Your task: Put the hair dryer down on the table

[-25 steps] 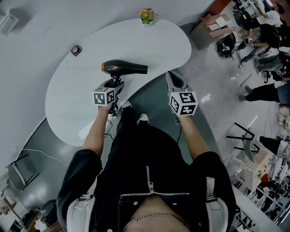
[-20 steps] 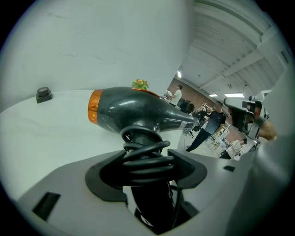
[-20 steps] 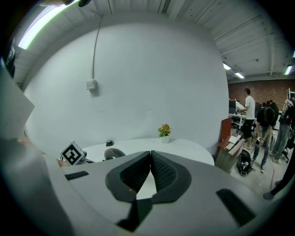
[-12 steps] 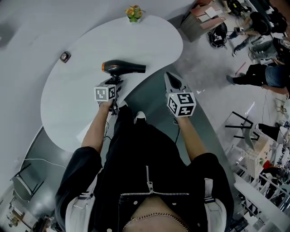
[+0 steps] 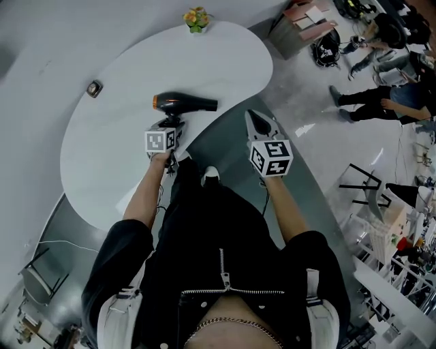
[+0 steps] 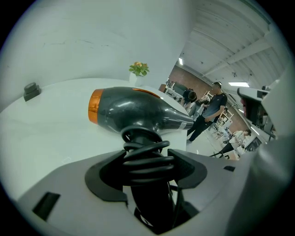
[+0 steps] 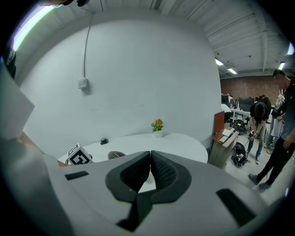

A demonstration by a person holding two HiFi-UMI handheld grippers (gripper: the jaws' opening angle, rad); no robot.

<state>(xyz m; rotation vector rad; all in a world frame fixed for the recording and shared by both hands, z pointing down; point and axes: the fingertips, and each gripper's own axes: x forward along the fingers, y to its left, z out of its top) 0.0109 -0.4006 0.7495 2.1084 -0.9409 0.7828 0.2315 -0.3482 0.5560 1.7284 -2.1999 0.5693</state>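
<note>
A black hair dryer [image 5: 185,103] with an orange rear ring lies level over the white table [image 5: 129,68], near its curved front edge, nozzle to the right. My left gripper [image 5: 172,124] is shut on its handle. In the left gripper view the handle [image 6: 146,184], with its coiled cord, stands between the jaws and the hair dryer's body [image 6: 133,108] is just above. I cannot tell whether the dryer touches the tabletop. My right gripper [image 5: 259,123] hangs off the table's edge over the floor. In the right gripper view that right gripper [image 7: 150,168] is shut with nothing in it.
A small potted plant [image 5: 196,18] stands at the table's far edge and a small dark object [image 5: 93,88] lies at its left. People [image 5: 381,102] and furniture are on the floor at the right. A chair [image 5: 371,201] stands at the lower right.
The head view has shifted slightly. The left gripper holds the hair dryer in about the same place over the table. The right gripper has barely moved.
</note>
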